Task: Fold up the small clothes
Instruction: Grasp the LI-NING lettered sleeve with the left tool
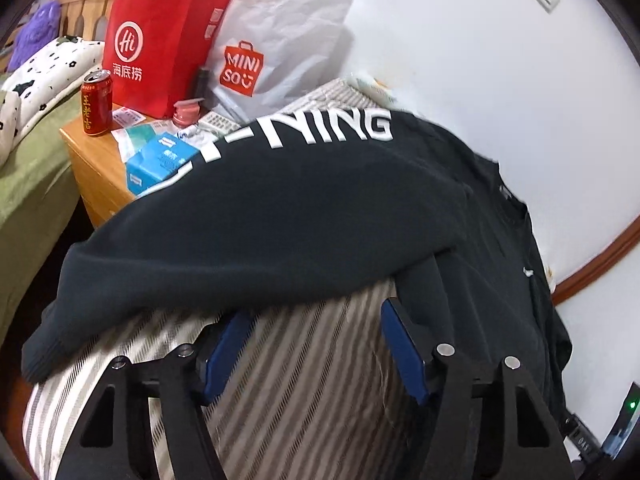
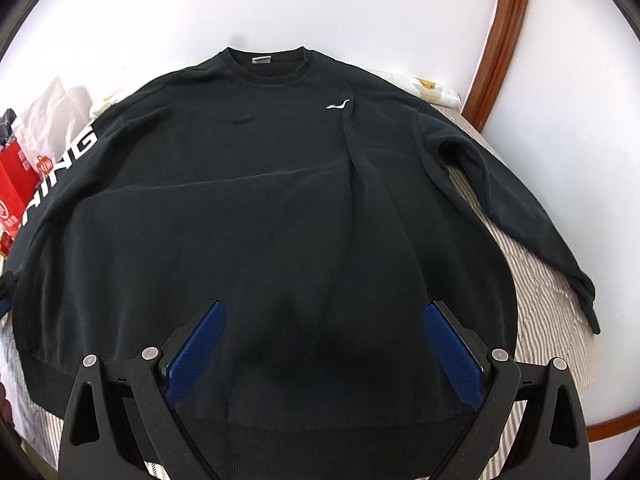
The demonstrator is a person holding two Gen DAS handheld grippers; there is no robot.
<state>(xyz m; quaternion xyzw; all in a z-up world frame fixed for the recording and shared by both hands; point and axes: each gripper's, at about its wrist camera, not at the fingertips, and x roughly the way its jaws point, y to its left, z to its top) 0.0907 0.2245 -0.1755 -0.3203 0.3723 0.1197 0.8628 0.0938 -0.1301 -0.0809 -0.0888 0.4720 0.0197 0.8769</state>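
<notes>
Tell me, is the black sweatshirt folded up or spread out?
Spread out. The black sweatshirt lies flat and face up, both sleeves stretched out sideways, nothing folded yet.

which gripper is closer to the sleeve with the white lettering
Left. The left gripper sits right below the lettered sleeve, its fingers just under the sleeve's edge. The right gripper is over the sweatshirt's lower body, well away from that sleeve.

Open striped bedding below the sweatshirt sleeve; cluttered nightstand hard beside it.
</notes>
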